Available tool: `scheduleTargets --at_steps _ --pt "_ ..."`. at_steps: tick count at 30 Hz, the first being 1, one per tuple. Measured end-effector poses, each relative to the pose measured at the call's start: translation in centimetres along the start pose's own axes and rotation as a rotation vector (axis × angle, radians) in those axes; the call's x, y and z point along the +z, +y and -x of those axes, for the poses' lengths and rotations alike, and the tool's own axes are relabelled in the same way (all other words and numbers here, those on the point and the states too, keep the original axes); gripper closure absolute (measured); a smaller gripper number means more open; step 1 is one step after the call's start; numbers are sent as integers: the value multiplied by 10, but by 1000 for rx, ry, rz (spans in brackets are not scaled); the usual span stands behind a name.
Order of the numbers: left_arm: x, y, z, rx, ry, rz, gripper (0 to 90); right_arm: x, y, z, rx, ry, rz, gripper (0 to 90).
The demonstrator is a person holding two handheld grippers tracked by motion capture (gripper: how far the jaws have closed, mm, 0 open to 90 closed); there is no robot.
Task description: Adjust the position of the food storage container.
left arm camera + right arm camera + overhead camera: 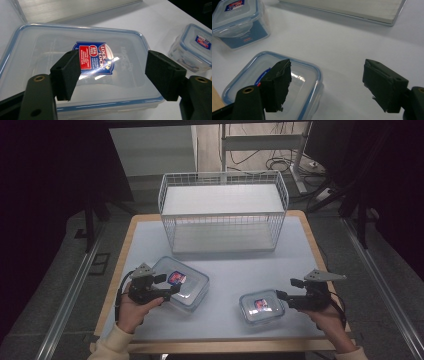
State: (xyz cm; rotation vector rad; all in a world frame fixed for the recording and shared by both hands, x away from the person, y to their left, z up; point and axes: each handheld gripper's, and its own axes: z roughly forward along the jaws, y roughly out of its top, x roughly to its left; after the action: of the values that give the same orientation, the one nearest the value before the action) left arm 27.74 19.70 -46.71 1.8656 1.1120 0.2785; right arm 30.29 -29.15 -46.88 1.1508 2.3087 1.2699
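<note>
A large clear food box with a blue-rimmed lid and a red-and-blue label [187,285] [50,42] lies at the table's front left. My left gripper [169,285] [113,67] hovers open over its lid, one jaw on each side of the label, with the pads apart from the lid. A smaller box of the same kind [261,306] [309,75] sits at the front right. My right gripper [287,289] [327,72] is open just right of it; its left jaw hangs over the lid, its right jaw over bare table. Nothing is held.
A white wire basket [223,212] with a flat base [352,7] stands at the back middle of the pale blue table [225,270]. The small box [192,47] also appears in the left gripper view, and the large box [239,22] in the right gripper view.
</note>
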Motion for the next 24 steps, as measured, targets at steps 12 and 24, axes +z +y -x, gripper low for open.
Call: scheduleTargets --at_steps 12,24 --pt "-11 6 12 106 -108 -22 664 -9 7 -9 1 8 31 239" --pt "-14 -25 19 113 -164 -124 896 -10 6 -4 15 14 38 250"
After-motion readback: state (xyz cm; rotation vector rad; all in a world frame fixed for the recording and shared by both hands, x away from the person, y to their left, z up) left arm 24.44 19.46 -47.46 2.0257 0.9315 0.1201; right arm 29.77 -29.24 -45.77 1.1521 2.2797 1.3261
